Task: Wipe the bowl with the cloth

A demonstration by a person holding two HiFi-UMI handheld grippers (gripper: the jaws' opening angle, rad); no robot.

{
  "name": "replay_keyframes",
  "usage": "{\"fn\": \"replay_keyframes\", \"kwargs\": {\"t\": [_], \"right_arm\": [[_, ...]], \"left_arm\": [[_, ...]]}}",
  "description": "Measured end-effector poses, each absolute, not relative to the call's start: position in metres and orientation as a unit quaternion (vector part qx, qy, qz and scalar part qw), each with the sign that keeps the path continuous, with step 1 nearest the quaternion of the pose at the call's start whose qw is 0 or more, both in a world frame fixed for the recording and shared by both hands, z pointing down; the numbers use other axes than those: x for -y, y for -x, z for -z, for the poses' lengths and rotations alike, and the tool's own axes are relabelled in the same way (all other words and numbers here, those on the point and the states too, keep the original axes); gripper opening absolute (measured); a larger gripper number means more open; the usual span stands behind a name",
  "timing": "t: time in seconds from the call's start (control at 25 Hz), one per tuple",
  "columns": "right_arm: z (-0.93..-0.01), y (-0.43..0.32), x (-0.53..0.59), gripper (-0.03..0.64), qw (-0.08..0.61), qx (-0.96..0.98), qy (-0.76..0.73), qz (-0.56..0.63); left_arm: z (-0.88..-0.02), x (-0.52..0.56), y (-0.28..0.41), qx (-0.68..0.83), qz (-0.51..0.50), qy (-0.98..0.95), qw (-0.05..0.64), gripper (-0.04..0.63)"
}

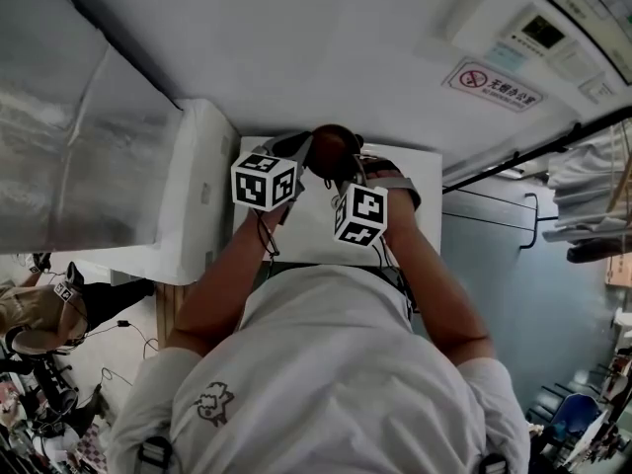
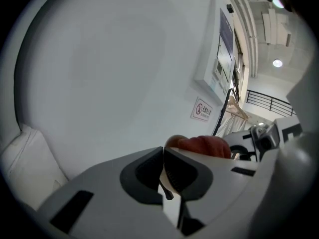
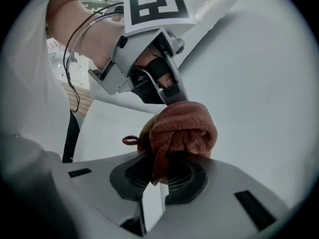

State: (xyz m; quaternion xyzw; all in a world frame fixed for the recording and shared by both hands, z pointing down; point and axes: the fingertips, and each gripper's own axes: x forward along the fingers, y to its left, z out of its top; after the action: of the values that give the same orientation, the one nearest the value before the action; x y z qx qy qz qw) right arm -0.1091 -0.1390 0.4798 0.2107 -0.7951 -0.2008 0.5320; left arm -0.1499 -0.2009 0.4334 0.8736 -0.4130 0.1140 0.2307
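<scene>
You hold your bare left arm and right arm stretched forward and converging, left gripper fingers pinched on the bowl rim, right gripper fingers clamped on the bunched cloth just beside it.

Lab-like work hall: bare white wall carrying a no-smoking sign and control panel; hung garments nearby; white table against wall.
</scene>
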Motion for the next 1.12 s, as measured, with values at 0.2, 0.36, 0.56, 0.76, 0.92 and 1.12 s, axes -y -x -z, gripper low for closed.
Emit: {"fn": "replay_keyframes", "kwargs": {"t": [0.2,0.36,0.56,0.76,0.92,1.12], "right_arm": [[-0.461,0.077,0.157,0.054,0.541,0.777,-0.263,0.188],[-0.447,0.067,0.181,0.054,0.528,0.765,-0.311,0.196],[-0.446,0.096,0.177,0.054,0.49,0.791,-0.312,0.19],[-0.451,0.119,0.157,0.054,0.473,0.813,-0.287,0.182],[-0.452,0.133,0.139,0.054,0.468,0.826,-0.247,0.193],[-0.461,0.124,0.128,0.054,0.491,0.825,-0.225,0.167]], "left_arm": [[-0.442,0.198,0.151,0.415,-0.149,-0.871,0.216,0.02],[-0.444,0.191,0.139,0.393,-0.15,-0.877,0.231,0.02],[-0.435,0.183,0.121,0.372,-0.121,-0.886,0.248,0.018],[-0.422,0.193,0.132,0.392,-0.097,-0.882,0.241,0.017],[-0.418,0.201,0.142,0.408,-0.091,-0.879,0.23,0.017],[-0.419,0.207,0.156,0.421,-0.107,-0.874,0.216,0.017]]}}
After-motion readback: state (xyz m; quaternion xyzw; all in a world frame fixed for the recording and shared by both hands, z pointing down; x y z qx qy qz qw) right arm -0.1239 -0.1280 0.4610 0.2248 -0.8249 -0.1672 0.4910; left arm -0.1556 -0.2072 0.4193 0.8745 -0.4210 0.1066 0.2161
